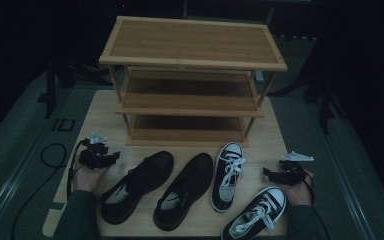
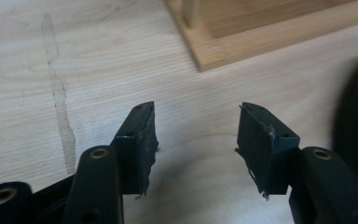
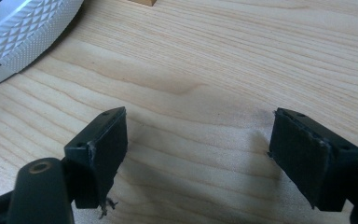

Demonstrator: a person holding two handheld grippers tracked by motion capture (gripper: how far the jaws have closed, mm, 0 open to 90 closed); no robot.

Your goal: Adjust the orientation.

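Black shoe [image 1: 136, 186] lies just right of the open left tool [image 1: 105, 159].

- A three-tier shelf rack [image 1: 192, 75] stands at the far side of the table [image 1: 100, 115].
- Nearer, four shoes lie in a row: two low shoes [image 1: 135, 185] [image 1: 185, 190] left, two lace-up sneakers [image 1: 227, 175] [image 1: 257, 212] right.
- The left gripper [image 1: 97, 155] sits left of the row, the right gripper [image 1: 285, 172] right of it.
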